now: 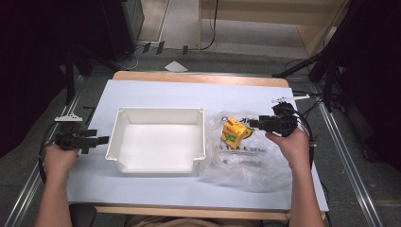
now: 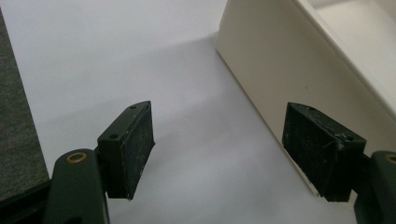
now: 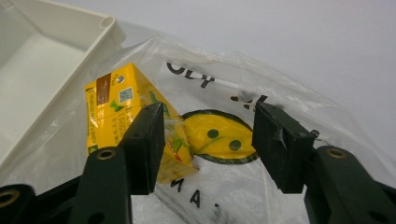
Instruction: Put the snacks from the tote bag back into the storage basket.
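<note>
The right gripper, jaws apart and gripping nothing, hovers over a yellow carton inside a clear plastic bag; the left gripper waits open beside a white tray.

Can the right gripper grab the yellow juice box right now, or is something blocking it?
Probably yes. The right gripper is right at the yellow juice box, jaws apart with one already beside its corner. The box lies on top of the clear plastic bag, so nothing seems to cover it.

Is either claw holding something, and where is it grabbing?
Nothing is held. The right claw is open beside the yellow carton on the plastic bag; the left claw is open too.
</note>
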`<state>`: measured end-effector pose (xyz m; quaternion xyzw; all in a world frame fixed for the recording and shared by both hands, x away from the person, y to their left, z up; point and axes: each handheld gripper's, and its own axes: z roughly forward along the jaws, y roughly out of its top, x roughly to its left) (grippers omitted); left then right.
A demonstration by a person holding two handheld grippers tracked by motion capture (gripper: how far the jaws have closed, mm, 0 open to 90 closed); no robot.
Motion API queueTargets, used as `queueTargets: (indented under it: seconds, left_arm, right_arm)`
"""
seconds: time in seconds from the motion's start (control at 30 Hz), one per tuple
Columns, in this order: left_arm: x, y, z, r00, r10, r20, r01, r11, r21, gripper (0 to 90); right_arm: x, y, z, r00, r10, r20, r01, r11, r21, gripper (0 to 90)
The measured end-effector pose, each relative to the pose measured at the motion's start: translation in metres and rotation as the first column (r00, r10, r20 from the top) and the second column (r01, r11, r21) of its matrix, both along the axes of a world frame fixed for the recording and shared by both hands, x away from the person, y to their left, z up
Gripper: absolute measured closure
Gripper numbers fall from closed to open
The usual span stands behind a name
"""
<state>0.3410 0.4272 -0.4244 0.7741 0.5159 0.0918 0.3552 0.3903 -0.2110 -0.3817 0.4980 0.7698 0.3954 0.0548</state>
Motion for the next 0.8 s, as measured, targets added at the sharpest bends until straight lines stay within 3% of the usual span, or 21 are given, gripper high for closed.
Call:
queueTargets:
  seconds: [0.43, 0.57, 0.8]
  left_arm:
    - [0.001, -0.002, -0.002, 1.0, 0.001, -0.007, -0.001, 0.9997, 0.024, 25.8]
    - [-0.001, -0.004, 0.0, 0.9998, -0.016, 0.013, 0.016, 0.9996, 0.022, 25.5]
    - [-0.002, -0.004, 0.0, 0.9998, -0.012, 0.014, 0.012, 0.9997, 0.022, 25.3]
  right_arm:
    - [-0.003, 0.001, 0.013, 0.9996, 0.015, 0.023, -0.015, 1.0, -0.023, 38.9]
    - [-0.005, 0.005, 0.018, 0.9992, 0.039, 0.013, -0.038, 0.998, -0.042, 37.2]
    - [-0.007, 0.013, 0.025, 0.9978, 0.065, 0.015, -0.064, 0.996, -0.059, 37.0]
